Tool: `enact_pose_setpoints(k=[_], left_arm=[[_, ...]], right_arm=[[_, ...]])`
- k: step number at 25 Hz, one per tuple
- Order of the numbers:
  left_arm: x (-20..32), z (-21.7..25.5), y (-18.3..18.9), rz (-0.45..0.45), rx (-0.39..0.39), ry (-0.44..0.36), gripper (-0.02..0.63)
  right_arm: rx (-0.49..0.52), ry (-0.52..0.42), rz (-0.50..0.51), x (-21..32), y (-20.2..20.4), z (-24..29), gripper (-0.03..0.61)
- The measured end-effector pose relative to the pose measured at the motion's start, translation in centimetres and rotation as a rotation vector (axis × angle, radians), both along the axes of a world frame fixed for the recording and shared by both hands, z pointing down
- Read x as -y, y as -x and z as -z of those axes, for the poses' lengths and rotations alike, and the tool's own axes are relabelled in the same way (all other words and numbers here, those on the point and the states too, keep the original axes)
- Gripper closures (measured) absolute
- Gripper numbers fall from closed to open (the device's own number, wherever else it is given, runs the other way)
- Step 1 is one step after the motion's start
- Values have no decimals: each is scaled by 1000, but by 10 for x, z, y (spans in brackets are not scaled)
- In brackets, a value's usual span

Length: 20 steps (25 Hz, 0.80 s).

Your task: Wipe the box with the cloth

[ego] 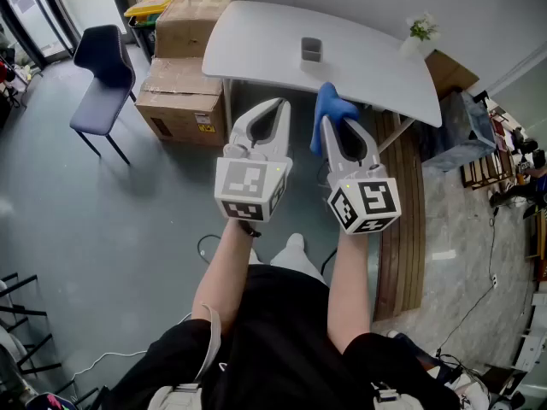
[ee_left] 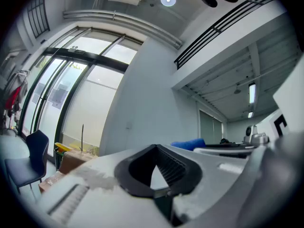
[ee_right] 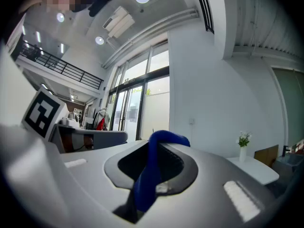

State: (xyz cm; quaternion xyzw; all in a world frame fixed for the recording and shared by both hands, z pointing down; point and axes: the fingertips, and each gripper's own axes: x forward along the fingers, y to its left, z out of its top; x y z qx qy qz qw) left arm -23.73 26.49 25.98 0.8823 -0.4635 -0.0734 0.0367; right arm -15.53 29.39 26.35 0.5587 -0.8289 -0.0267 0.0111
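A small grey box (ego: pixel 312 49) stands on the white table (ego: pixel 256 45), beyond both grippers. My right gripper (ego: pixel 330 121) is held up in front of the table's near edge, shut on a blue cloth (ego: pixel 331 109). In the right gripper view the cloth (ee_right: pixel 151 175) runs down between the jaws and bunches over their tips. My left gripper (ego: pixel 274 104) is level beside the right one, shut with nothing in it. The left gripper view looks upward past its closed jaws (ee_left: pixel 153 147), with the blue cloth (ee_left: pixel 189 144) showing at right. The box appears in neither gripper view.
A white vase with a plant (ego: pixel 419 32) stands at the table's right end, and appears as the vase (ee_right: pixel 243 142) in the right gripper view. Cardboard boxes (ego: pixel 182 96) and a blue chair (ego: pixel 102 67) are on the floor to the left. A wooden slatted bench (ego: pixel 407 220) lies at right.
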Motion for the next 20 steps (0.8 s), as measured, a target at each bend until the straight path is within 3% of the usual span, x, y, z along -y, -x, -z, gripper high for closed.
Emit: enact_pose_setpoints(k=[9, 15, 20], left_arm=[[6, 0, 2, -3, -14, 1, 614], [14, 8, 0, -3, -100, -21, 613], [28, 7, -11, 0, -89, -22, 614]], right_arm=[[43, -14, -84, 4, -21, 8, 526], [51, -34, -144, 9, -44, 15, 526], [67, -47, -171, 24, -65, 18, 526]])
